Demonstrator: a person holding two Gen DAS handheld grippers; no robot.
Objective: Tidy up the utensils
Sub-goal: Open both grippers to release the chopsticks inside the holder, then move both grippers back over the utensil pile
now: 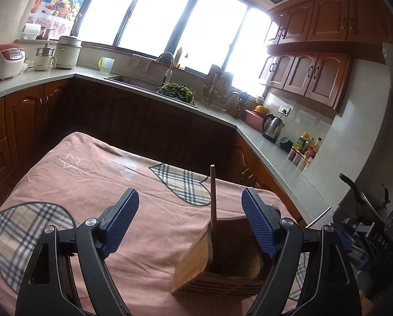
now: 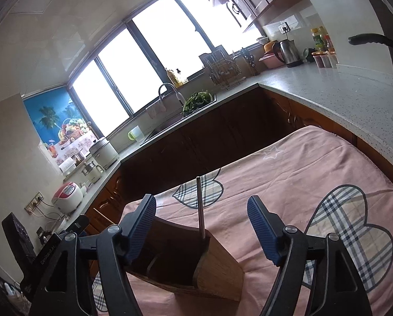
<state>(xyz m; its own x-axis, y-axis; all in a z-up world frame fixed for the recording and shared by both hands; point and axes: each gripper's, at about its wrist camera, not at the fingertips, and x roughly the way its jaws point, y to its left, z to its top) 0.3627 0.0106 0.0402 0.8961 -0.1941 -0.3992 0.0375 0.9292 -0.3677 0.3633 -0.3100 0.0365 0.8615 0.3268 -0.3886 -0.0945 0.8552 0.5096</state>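
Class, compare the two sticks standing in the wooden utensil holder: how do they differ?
The wooden chopstick is brown and matte; the metal chopstick is grey and shiny. In each wrist view, one stick stands at a different corner of the holder. Both stand nearly upright, tops well above the rim, and neither is gripped.

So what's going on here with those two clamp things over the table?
A person is tidying utensils with a hand-held gripper in each hand. Both the left gripper and the right gripper are open and hold nothing. Just in front of them, a wooden utensil holder stands on the pink cloth that covers the table. One wooden stick and one metal stick, perhaps chopsticks, stand upright in it.
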